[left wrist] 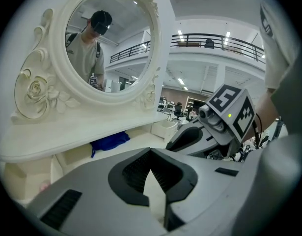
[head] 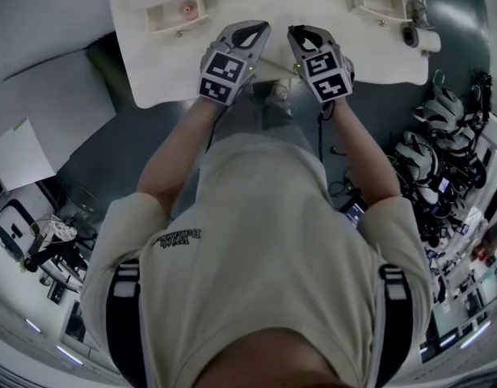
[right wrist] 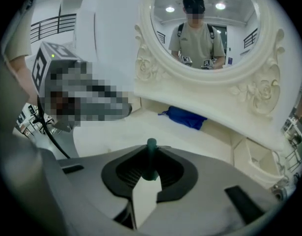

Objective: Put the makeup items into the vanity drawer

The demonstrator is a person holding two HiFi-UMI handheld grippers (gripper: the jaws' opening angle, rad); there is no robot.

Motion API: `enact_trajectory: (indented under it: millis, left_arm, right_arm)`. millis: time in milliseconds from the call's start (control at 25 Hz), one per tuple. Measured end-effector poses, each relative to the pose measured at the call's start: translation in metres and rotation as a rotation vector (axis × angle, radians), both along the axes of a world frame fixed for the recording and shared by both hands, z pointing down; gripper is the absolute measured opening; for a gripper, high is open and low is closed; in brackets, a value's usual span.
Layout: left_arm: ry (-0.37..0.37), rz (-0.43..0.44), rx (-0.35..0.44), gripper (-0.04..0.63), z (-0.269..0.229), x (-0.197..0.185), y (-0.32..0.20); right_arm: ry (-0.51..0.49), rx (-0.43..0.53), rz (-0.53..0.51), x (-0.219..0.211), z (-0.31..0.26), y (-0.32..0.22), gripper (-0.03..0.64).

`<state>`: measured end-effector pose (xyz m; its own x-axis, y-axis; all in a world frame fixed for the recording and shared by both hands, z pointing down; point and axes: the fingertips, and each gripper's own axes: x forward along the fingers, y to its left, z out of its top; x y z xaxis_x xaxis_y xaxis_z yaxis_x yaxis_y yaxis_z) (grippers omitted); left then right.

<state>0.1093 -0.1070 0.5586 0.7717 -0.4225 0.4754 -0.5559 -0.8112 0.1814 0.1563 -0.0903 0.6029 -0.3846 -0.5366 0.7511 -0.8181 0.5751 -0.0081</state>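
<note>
A slim teal makeup pencil (right wrist: pixel 151 162) stands upright between the pads of my right gripper (right wrist: pixel 151 150), which is shut on it above the white vanity top (right wrist: pixel 116 132). My left gripper (left wrist: pixel 150 156) is shut with nothing between its fingertips. In the head view the left gripper (head: pixel 252 29) and the right gripper (head: pixel 305 32) hover side by side over the front middle of the vanity (head: pixel 151 75). An open drawer (head: pixel 177 10) with a pink item lies at the left, another open drawer (head: pixel 379 0) at the right.
A blue cloth (right wrist: pixel 185 116) lies in the recess under the oval mirror (right wrist: pixel 205 28), also seen from the left as the blue cloth (left wrist: pixel 110 141). The right gripper's marker cube (left wrist: pixel 233 113) is close beside my left one. Equipment clutters the floor (head: pixel 442 144) at the right.
</note>
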Motion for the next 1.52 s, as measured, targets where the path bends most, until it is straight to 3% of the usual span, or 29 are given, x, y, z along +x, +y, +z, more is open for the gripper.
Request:
enact_trajectory:
  millis: [200, 440, 840, 1080, 1520]
  left_arm:
    - [0.038, -0.026, 0.043, 0.014, -0.039, -0.007, -0.004]
    - [0.15, -0.108, 0.12, 0.014, -0.128, -0.015, -0.014]
    - [0.276, -0.089, 0.277, 0.014, -0.256, -0.017, 0.001]
    - [0.342, -0.089, 0.363, 0.014, -0.318, -0.019, 0.016]
    - [0.335, -0.082, 0.437, 0.014, -0.353, -0.03, 0.051]
  right_arm:
    - [-0.036, 0.118, 0.003, -0.005, -0.063, -0.015, 0.054]
    - [-0.144, 0.237, 0.015, -0.006, -0.146, -0.021, 0.054]
    - [-0.258, 0.475, -0.012, -0.01, -0.288, -0.004, 0.054]
    - [-0.282, 0.563, -0.05, -0.015, -0.342, 0.021, 0.054]
    - [-0.429, 0.723, -0.092, -0.036, -0.395, 0.061, 0.054]
